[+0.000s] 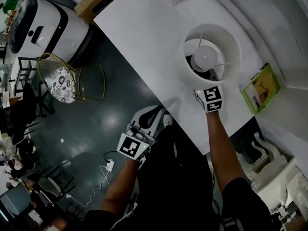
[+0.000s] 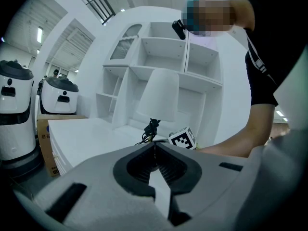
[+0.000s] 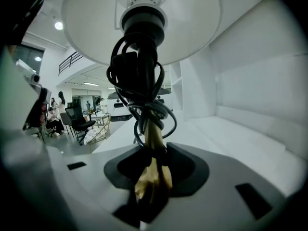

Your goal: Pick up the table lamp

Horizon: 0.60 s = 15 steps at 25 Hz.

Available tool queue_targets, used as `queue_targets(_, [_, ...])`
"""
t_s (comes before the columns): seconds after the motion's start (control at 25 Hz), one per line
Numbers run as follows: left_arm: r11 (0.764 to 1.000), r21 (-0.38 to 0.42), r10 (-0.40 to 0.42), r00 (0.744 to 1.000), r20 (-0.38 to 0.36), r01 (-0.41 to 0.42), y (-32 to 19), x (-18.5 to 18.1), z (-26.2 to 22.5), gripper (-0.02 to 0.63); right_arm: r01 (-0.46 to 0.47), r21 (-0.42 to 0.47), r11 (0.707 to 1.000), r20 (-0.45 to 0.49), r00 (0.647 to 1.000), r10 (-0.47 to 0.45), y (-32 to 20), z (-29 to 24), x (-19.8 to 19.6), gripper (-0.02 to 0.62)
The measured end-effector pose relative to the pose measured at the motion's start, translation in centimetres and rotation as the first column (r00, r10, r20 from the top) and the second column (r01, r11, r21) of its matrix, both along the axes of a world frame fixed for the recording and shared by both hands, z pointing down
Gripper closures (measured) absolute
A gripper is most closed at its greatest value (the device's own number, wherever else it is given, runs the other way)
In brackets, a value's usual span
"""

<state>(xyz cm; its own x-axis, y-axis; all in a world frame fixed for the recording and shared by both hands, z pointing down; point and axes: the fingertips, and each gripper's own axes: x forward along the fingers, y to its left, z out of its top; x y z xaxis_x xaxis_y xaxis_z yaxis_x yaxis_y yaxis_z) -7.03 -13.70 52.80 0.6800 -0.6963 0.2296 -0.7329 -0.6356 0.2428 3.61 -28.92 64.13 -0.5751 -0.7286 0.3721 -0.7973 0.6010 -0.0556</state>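
The table lamp (image 1: 211, 57) stands on the white table (image 1: 144, 37); from above I see its round white shade and bulb. My right gripper (image 1: 202, 86) reaches under the shade. In the right gripper view its jaws are shut on the lamp's gold stem (image 3: 154, 138), which has a black cord (image 3: 137, 76) wound round it below the shade (image 3: 183, 18). My left gripper (image 1: 155, 111) hangs off the table's near edge over the dark floor, shut and empty (image 2: 154, 146). From it I see the lamp (image 2: 159, 97) and the right gripper's marker cube (image 2: 183, 138).
A green book (image 1: 261, 88) lies on the table right of the lamp. White wall shelves (image 2: 159, 57) stand behind. On the floor are a gold wire chair (image 1: 60, 78), a white robot unit (image 1: 43, 25) and a charger with cable (image 1: 109, 165).
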Motion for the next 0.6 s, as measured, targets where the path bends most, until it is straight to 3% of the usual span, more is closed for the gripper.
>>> queue_targets(0.6, [1.000,0.016,-0.004,1.000,-0.002,0.004,-0.1,0.5,-1.1,0.588,-0.029,0.006,1.000,0.039,0.999,0.029,0.2,-2.0,1.4,0.465])
